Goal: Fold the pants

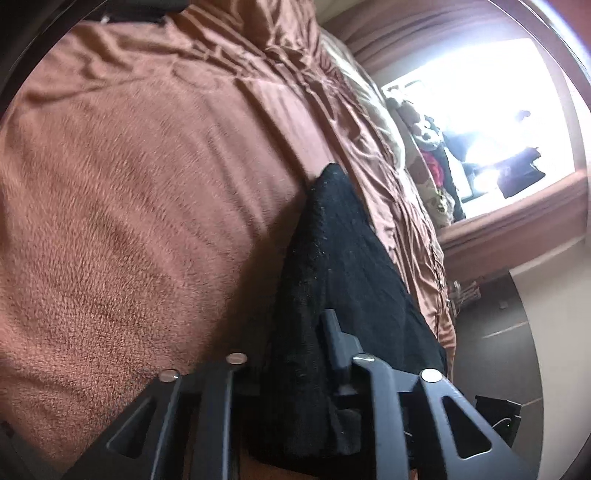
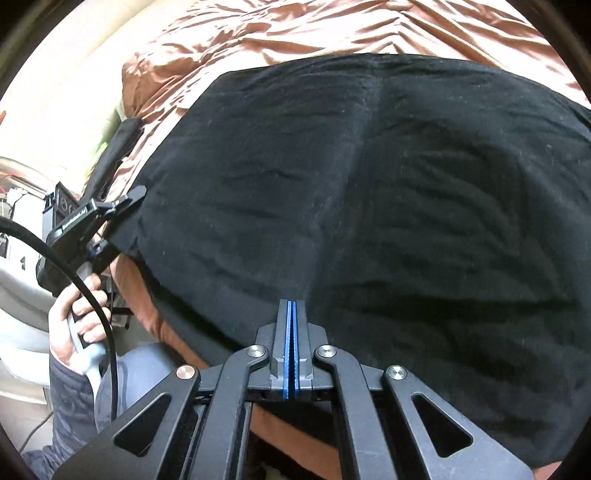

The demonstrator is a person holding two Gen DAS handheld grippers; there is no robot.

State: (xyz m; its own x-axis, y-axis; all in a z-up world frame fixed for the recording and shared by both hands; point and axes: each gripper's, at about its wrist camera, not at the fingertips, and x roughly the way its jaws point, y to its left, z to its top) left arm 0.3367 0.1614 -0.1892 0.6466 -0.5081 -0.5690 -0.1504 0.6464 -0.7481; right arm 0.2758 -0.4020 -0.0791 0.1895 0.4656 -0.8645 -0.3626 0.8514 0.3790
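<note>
The right wrist view alone shows the black pants (image 2: 369,206) spread over the brown bed (image 2: 295,33), with the right claw (image 2: 291,314) pressed together on their near edge. The left claw (image 2: 122,221) clamps the pants' left corner, white lettering on its body too blurred to read. The left wrist view adds a bright window (image 1: 491,122).

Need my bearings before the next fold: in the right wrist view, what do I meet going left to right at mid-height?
Person's hand on the handle → left gripper clamped on the pants' edge → black pants spread over the brown bedspread, filling the rest of the view to the right.
</note>
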